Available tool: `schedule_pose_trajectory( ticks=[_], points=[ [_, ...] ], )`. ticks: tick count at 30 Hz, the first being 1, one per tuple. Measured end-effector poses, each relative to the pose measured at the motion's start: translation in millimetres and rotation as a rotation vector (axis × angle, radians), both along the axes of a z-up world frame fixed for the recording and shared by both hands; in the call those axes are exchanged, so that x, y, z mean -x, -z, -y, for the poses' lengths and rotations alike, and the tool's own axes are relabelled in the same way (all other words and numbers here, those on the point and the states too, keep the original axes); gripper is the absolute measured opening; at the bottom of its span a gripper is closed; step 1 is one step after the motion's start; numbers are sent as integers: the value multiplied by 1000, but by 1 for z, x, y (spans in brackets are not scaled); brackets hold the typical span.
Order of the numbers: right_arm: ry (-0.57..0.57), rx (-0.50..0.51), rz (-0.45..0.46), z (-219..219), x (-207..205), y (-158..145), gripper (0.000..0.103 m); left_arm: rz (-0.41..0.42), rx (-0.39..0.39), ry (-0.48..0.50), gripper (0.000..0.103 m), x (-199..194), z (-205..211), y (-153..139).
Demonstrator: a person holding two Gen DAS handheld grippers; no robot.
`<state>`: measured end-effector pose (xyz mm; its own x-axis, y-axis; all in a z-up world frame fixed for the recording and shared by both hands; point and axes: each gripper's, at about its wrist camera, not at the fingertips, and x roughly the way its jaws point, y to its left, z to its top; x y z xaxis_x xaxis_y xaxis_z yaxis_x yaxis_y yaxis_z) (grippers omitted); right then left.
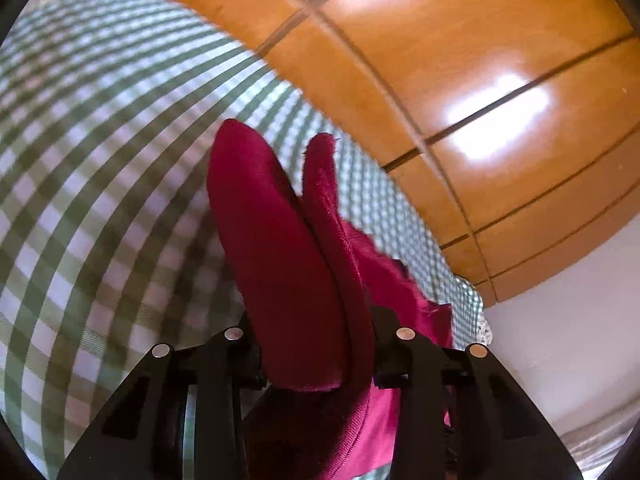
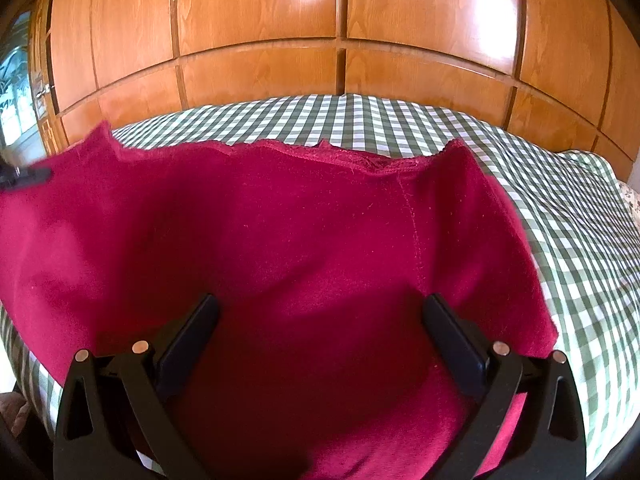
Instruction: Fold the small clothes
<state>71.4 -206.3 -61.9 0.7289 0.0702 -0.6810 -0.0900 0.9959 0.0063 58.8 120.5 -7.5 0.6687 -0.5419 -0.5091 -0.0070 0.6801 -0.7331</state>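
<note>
A dark red fleece garment (image 2: pixel 280 248) lies spread on a green-and-white checked bedcover (image 2: pixel 560 208). My right gripper (image 2: pixel 320 316) is open just above it, fingers (image 2: pixel 196 332) wide apart, with cloth under and between them. In the left wrist view my left gripper (image 1: pixel 316 344) is shut on a fold of the red garment (image 1: pixel 280 240), which stands up in two lobes and hides the fingertips. The left gripper's black tip (image 2: pixel 28 176) shows at the garment's far left edge in the right wrist view.
Glossy wooden wardrobe doors (image 2: pixel 340 20) stand right behind the bed. A window (image 2: pixel 16 100) is at the far left. A white wall (image 1: pixel 568 340) and a floral sheet edge (image 2: pixel 628 200) lie beyond the bed's right side.
</note>
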Motion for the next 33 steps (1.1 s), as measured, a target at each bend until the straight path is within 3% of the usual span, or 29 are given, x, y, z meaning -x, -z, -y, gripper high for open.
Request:
schedule_pose_trajectory(
  ticks=[9, 16, 20, 33],
  points=[
    [147, 135, 11, 53, 9, -23, 101, 125, -16, 74, 33, 3, 35, -53],
    [205, 217, -44, 93, 14, -9, 101, 189, -41, 141, 33, 3, 69, -82],
    [236, 113, -45, 105, 14, 2, 101, 213, -54, 183, 33, 1, 92, -91],
    [267, -55, -57, 118, 17, 8, 101, 249, -137, 352, 33, -9, 183, -99]
  ],
)
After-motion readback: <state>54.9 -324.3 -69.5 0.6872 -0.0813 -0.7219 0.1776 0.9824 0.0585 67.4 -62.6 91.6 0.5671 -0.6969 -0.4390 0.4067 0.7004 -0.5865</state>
